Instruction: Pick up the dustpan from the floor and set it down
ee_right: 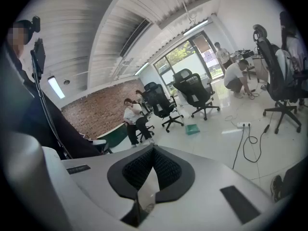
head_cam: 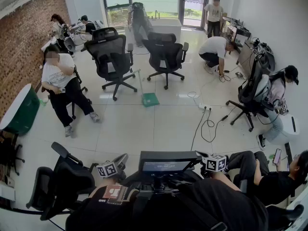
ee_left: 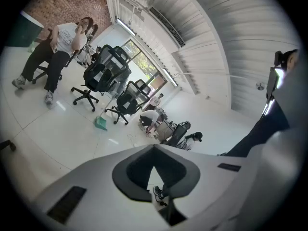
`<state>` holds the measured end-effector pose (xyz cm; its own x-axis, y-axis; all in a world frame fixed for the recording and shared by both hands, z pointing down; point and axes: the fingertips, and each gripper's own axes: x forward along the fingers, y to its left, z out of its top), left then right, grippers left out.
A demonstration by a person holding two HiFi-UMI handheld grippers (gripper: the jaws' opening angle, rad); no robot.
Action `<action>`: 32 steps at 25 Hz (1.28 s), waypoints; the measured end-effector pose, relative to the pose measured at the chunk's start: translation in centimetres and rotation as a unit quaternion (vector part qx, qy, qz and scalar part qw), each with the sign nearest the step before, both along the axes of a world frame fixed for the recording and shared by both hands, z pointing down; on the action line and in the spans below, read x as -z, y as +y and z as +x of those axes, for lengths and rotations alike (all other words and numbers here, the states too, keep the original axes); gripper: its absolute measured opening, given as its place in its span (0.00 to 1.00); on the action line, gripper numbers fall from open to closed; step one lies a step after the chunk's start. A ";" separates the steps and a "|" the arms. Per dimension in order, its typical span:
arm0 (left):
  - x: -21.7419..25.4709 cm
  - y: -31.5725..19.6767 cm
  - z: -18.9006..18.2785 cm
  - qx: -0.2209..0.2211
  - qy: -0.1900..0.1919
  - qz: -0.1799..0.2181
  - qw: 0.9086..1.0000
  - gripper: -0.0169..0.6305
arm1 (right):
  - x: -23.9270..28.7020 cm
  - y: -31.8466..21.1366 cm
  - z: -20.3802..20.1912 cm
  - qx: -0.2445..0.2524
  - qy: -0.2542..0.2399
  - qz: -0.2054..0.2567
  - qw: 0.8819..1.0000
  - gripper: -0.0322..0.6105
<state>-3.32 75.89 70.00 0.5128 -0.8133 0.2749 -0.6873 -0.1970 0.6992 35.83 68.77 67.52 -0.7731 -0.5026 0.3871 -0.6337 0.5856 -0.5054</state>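
On white floor [head_cam: 144, 129], near black office chairs [head_cam: 166, 54]: green dustpan [head_cam: 150, 99], lying untouched.

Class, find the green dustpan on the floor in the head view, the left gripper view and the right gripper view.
Head view: dustpan on the floor, near centre.
Left gripper view: dustpan left of centre, small.
Right gripper view: dustpan right of centre, small.
Shared landmark: black chair beyond it.

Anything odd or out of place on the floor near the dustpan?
Yes: a white power strip and looping black cables lie loose on the floor, to the right of the green dustpan in the head view. The dustpan stands alone mid-floor with its handle up. Nothing looks spilled or broken.
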 end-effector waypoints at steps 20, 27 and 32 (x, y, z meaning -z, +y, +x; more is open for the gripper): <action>-2.7 -14.5 -3.0 -0.025 0.015 -0.006 1.000 0.05 | -0.8 -15.2 -3.2 -0.002 0.046 0.003 0.999 0.06; -2.2 -24.0 -20.0 -0.087 -0.001 -0.017 0.996 0.05 | 3.8 -23.7 -19.8 -0.035 0.049 0.016 0.998 0.06; -2.3 -31.7 -25.8 -0.103 -0.008 -0.010 0.995 0.05 | 4.5 -29.8 -26.1 -0.031 0.060 0.016 0.998 0.06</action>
